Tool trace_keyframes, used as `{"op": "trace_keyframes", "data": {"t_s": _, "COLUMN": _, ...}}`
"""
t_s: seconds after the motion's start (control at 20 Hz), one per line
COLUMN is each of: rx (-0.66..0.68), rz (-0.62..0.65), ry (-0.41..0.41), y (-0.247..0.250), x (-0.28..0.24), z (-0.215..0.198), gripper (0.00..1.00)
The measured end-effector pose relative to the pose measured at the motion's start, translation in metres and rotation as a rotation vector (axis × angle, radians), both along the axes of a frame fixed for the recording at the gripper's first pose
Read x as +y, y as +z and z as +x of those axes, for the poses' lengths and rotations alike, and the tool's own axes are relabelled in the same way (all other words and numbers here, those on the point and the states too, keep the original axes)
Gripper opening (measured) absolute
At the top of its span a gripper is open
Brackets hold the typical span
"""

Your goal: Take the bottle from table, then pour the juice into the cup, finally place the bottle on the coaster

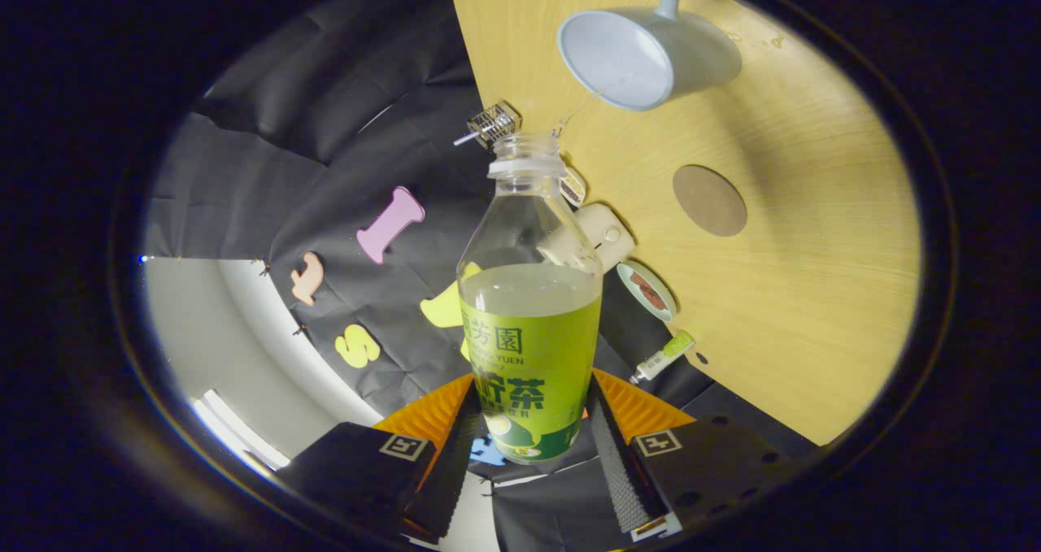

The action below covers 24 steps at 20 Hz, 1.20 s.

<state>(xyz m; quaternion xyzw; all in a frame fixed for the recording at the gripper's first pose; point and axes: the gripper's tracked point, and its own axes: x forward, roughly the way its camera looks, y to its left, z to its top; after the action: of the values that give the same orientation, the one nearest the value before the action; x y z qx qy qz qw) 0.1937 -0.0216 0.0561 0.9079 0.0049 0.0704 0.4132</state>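
The hand-held gripper [533, 446] is closed on a clear plastic bottle with a green label [530, 324], one finger pressing each side of its lower body; the bottle stands between the fingers with its cap off and its open neck pointing away from them; pale yellow-green juice fills it to about the top of the label, the upper part being clear; the whole scene appears rolled, so the light wooden desk [813, 292] rises on the right of the bottle; beyond the bottle's mouth, farther off and to the right, a pale blue ceramic cup with a handle [646, 52] sits on the desk with its opening facing the bottle, well apart from it; a round brown coaster [709, 200] lies flat on the desk nearer than the cup, right of the bottle's neck; along the desk's edge just behind the bottle lie a small white box [610, 233], a small round dish [646, 290] and a little tube [665, 355]; a small wire basket [492, 123] sits by the desk's edge just beyond the bottle's mouth.
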Motion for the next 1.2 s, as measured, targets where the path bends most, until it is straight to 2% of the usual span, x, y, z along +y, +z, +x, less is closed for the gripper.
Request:
{"op": "trace_keyframes", "data": {"t_s": 0.45, "rx": -0.013, "rz": 0.025, "ry": -0.009, "y": 0.005, "x": -0.004, "z": 0.0, "gripper": 0.77}}
{"op": "trace_keyframes", "data": {"t_s": 0.8, "rx": 0.003, "rz": -0.01, "ry": -0.006, "y": 0.0, "x": -0.004, "z": 0.0, "gripper": 0.77}}
{"op": "trace_keyframes", "data": {"t_s": 1.05, "rx": 0.028, "rz": -0.152, "ry": -0.006, "y": -0.008, "x": 0.002, "z": -0.002, "gripper": 0.77}}
{"op": "trace_keyframes", "data": {"t_s": 1.2, "rx": 0.058, "rz": -0.322, "ry": 0.004, "y": -0.016, "x": 0.01, "z": -0.007, "gripper": 0.77}}
